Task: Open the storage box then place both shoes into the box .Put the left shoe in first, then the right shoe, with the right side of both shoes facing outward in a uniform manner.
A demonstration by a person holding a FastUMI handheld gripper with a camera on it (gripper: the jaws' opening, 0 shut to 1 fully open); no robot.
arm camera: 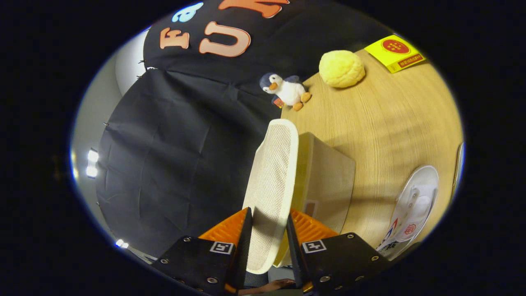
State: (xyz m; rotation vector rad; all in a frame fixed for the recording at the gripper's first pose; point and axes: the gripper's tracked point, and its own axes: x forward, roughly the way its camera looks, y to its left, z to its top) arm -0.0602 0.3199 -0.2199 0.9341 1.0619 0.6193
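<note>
Tongs (268, 230) clamped on shoe (272, 185), both fingers pressing its sides; mesh-textured sole faces camera, shoe reaching ahead beyond fingertips. Storage box (326, 181) on bench (390, 119), just behind held shoe. Second shoe (413, 207) lies on bench near right edge, apart from box. Penguin plush (285, 90), yellow bun-shaped toy (342, 68), yellow carton (394, 52) along far edge.

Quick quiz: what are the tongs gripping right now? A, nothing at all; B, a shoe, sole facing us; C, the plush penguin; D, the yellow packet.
B: the tongs have both fingers pressed on a shoe with its pale textured sole showing, held up beside the box; the penguin and yellow packet lie far beyond on the table.
</note>
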